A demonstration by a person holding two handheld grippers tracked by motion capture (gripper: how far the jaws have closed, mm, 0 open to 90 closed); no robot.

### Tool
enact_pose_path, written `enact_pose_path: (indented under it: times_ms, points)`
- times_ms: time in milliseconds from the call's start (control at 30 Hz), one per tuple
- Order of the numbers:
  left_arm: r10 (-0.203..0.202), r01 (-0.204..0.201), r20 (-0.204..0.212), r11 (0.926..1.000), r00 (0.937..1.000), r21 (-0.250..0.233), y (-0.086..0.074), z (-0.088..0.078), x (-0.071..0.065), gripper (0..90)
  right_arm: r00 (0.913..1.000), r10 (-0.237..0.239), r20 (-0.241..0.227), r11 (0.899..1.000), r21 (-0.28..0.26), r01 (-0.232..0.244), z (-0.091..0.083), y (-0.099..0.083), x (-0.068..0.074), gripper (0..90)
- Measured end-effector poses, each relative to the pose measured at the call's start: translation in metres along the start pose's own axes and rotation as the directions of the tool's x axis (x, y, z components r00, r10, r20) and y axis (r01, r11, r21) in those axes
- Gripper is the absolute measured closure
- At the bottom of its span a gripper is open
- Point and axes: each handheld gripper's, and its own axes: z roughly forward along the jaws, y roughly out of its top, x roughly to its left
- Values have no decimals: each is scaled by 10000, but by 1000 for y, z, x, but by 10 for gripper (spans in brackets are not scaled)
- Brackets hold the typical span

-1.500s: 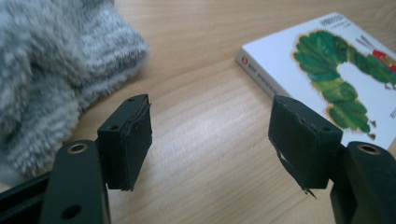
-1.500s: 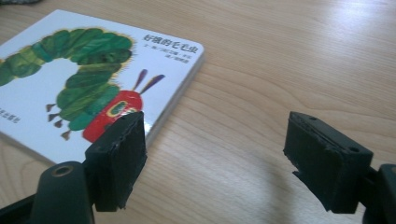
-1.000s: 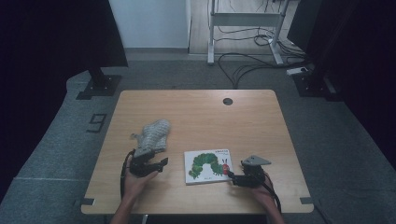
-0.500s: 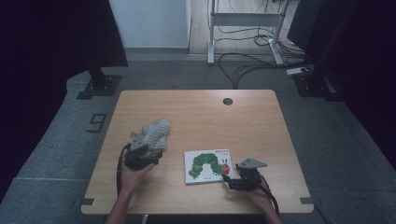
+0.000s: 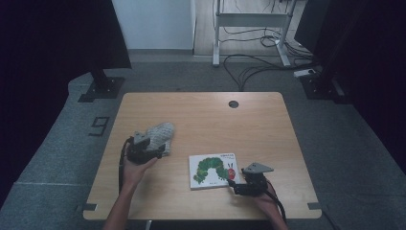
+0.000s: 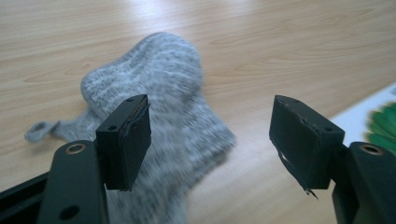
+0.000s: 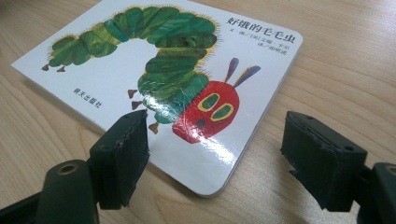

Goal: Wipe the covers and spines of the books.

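Grey sock: table's left, under left gripper, jaws apart, empty | Picture book: near right, before right gripper, jaws apart | Risk: pads snag one knit layer; sock slips.

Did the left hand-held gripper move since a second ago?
Yes. In the high view the left hand-held gripper has gone up the table, away from the near edge and closer over the grey sock. The book stayed put.
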Motion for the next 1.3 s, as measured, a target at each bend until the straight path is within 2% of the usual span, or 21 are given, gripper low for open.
enact_pose_path:
  times_ms: [33,67,200,367,433,567,667,700,767,933,967,1000,1033,1067,1100,1133,1167,1200,1267,1300]
  points:
    - [-102,108,-275,9997,9996,198,4,13,6,305,10000,13,-5,10000,2,-13,0,0,0,231]
    - [-102,108,-275,9997,9996,198,4,13,6,305,10000,13,-5,10000,2,-13,0,0,0,231]
    - [-353,390,-643,9976,9973,568,6,33,18,311,9999,7,-107,10000,43,-7,-1,-1,1,231]
    - [-617,715,-748,9879,9953,1374,-2,56,29,318,9996,-134,-229,9997,224,139,1,-1,3,219]
    - [-500,624,-802,9850,9955,1607,-5,64,30,339,9990,-421,-150,9984,381,427,2,-1,8,219]
    - [-491,626,-837,9839,9953,1671,-7,68,30,425,9985,-519,-173,9977,419,526,3,0,10,224]
    - [-617,743,-830,9844,9946,1597,-7,68,31,537,9980,-606,-158,9972,421,612,3,0,11,233]
    - [-660,781,-798,9841,9946,1596,-7,67,32,537,9977,-668,-122,9968,427,672,4,0,12,231]
    - [-825,920,-672,9840,9943,1529,-6,63,34,638,9966,-817,64,9954,503,813,3,-1,16,234]
    - [-868,913,-407,9878,9954,1262,-4,55,32,678,9968,-795,118,9957,494,789,2,-3,17,252]
    - [-745,762,-204,9914,9970,1062,-2,49,27,682,9969,-772,179,9960,474,763,2,-3,18,253]
    - [-745,762,-204,9914,9970,1062,-2,49,27,682,9969,-772,179,9960,474,763,2,-3,18,253]
    - [-622,615,63,9946,9980,833,1,40,20,682,9963,-815,286,9956,495,800,2,-3,19,255]
    - [-622,615,63,9946,9980,833,1,40,20,681,9963,-815,286,9956,495,800,2,-3,19,255]
    - [-482,462,314,9970,9983,619,2,33,12,681,9956,-854,373,9952,517,835,2,-3,21,260]
    - [-482,462,314,9970,9983,619,2,33,12,681,9956,-854,373,9952,517,835,2,-3,21,260]
    - [-409,385,462,9979,9981,516,3,29,7,681,9956,-834,428,9953,520,811,2,-3,22,263]
    - [-282,258,784,9992,9965,310,3,22,-1,679,9949,-853,529,9950,560,823,3,-2,24,266]
    - [-206,187,919,9996,9956,221,2,19,-6,677,9945,-861,591,9949,571,828,3,-2,26,268]
    - [-49,30,1185,9999,9929,166,2,16,-16,677,9943,-862,620,9949,570,827,3,-2,27,269]
